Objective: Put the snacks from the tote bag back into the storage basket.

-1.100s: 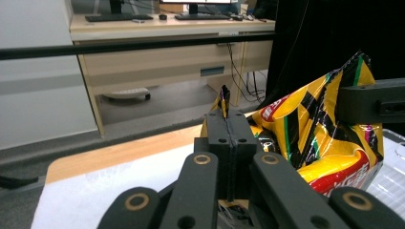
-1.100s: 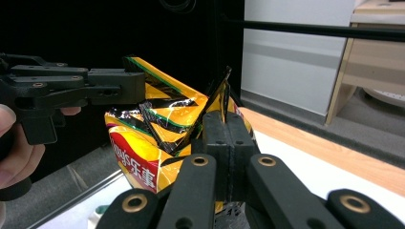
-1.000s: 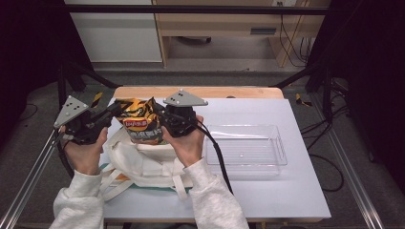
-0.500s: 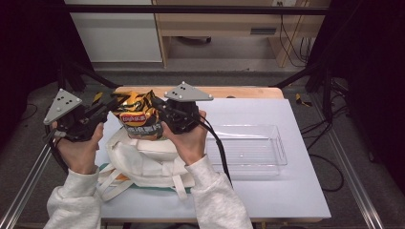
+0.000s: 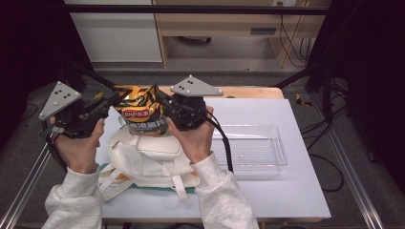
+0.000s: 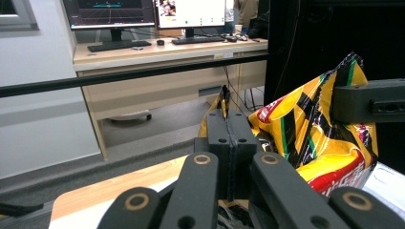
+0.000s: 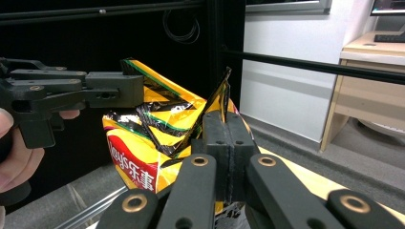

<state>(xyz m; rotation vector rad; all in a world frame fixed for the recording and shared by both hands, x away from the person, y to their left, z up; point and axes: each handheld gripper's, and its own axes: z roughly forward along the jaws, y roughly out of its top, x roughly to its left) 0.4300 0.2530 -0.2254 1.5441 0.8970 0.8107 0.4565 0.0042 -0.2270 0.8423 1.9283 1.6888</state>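
Note:
A yellow-and-black chip bag [image 5: 143, 117] with a red label hangs in the air above a white cloth tote bag [image 5: 143, 162] that lies on the table. My left gripper [image 5: 118, 94] is shut on the chip bag's top left corner, and my right gripper [image 5: 161, 97] is shut on its top right corner. In the left gripper view the closed left gripper [image 6: 229, 125] pinches a crumpled edge of the chip bag [image 6: 310, 129]. The right gripper [image 7: 228, 128] likewise clamps the chip bag [image 7: 143, 157], with the left gripper [image 7: 107, 89] across from it.
A clear plastic tray [image 5: 258, 150] sits on the white table [image 5: 286, 200] to the right of the tote bag. Black frame bars stand around the table, with a wooden desk and cabinet beyond the far edge.
Both hands have risen together, carrying the chip bag higher above the tote bag. The grips on its two corners are unchanged.

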